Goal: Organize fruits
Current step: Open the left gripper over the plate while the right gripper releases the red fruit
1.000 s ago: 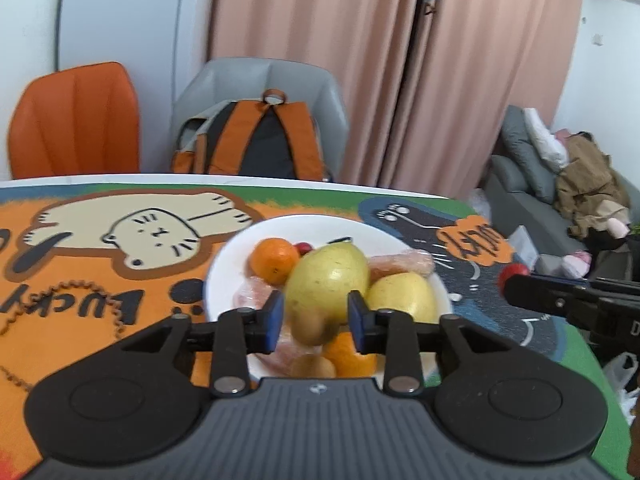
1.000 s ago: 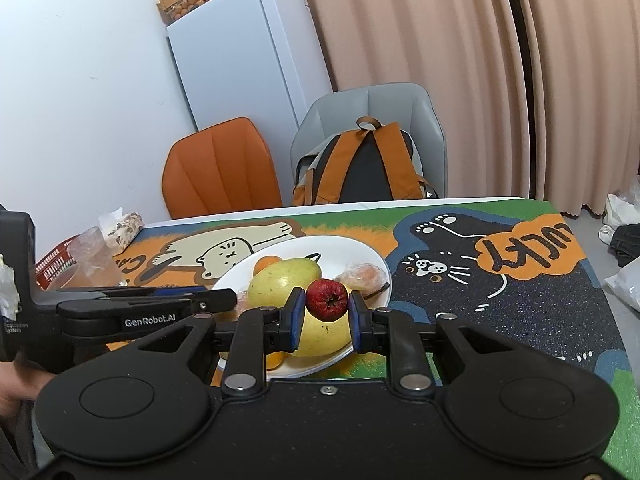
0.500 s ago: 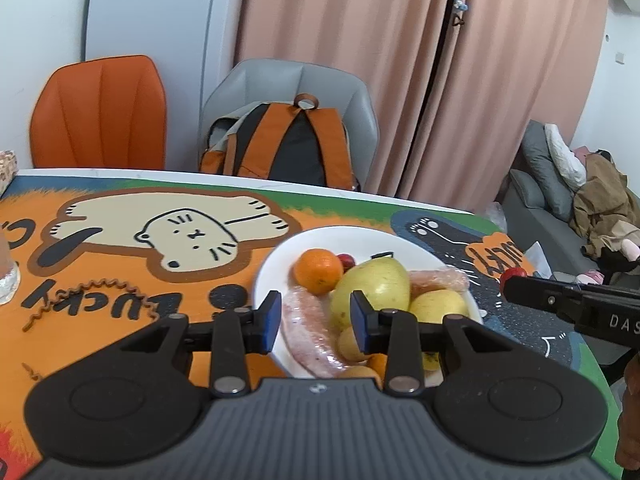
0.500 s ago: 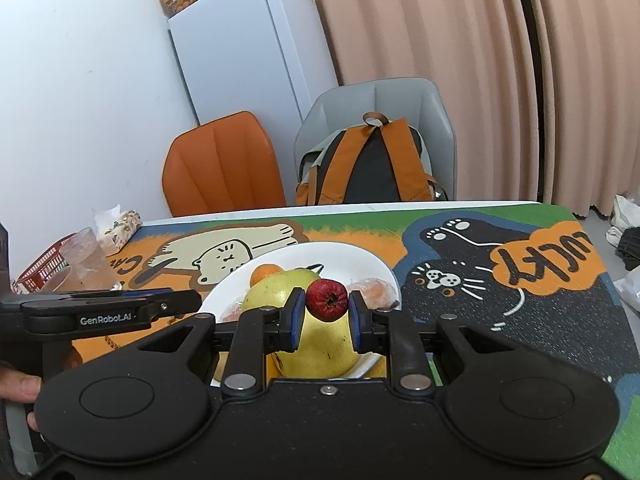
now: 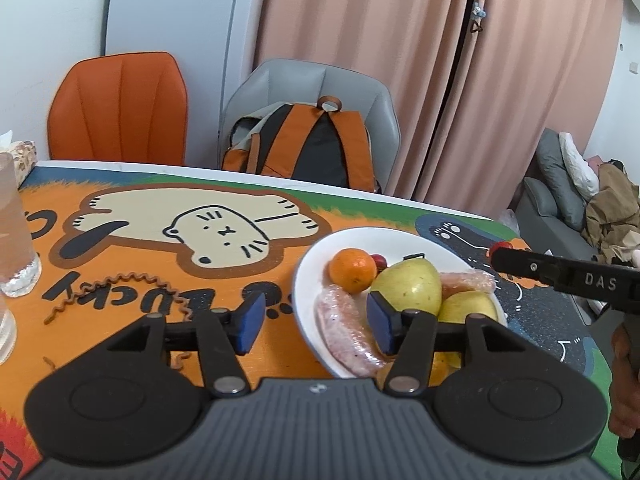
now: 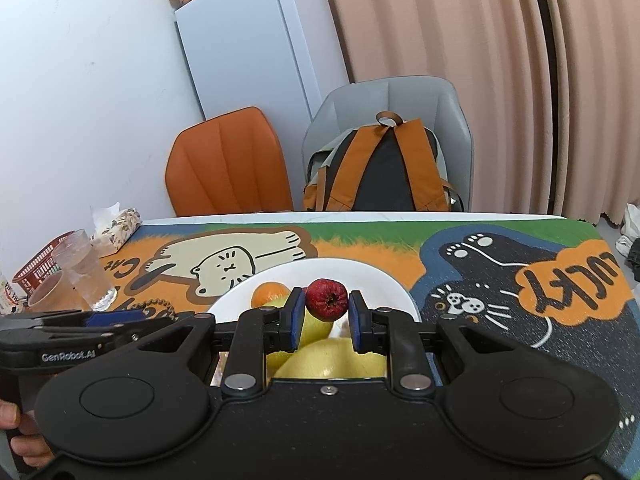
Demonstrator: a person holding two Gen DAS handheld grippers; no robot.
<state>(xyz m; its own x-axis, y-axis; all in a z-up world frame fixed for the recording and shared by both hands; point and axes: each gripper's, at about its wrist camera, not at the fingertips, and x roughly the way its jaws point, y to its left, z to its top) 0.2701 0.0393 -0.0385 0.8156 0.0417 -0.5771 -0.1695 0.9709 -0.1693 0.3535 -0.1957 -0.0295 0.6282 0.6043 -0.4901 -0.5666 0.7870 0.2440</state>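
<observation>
Over the white plate [image 6: 384, 276] our right gripper [image 6: 327, 322] has its fingers [image 6: 295, 320] clenched on a small red fruit [image 6: 327, 299], which sits between the blue pads above the pile of fruit. On the plate [image 5: 400, 240] we see an orange [image 5: 353, 271], a second little red fruit [image 5: 379, 261] behind it, a large yellow-green pear [image 5: 408, 285], another yellow fruit [image 5: 468, 307] beside it, and two pinkish pieces wrapped in clear film [image 5: 344, 330]. Our left gripper [image 5: 316, 322] hangs low at the plate's near left edge with its fingers [image 5: 250, 320] spread wide and released, holding nothing; the right-hand pad stands just in front of the pear, the left-hand pad over the bench [image 5: 132, 256] beside the plate. From the left wrist view the tip of our right gripper [image 5: 500, 249] shows at the far right with a bit of red at its end. A glass [image 6: 84, 276] stands at the left end of the bench, and a backpack [image 6: 380, 168] rests on the grey chair [image 6: 400, 96] behind it
</observation>
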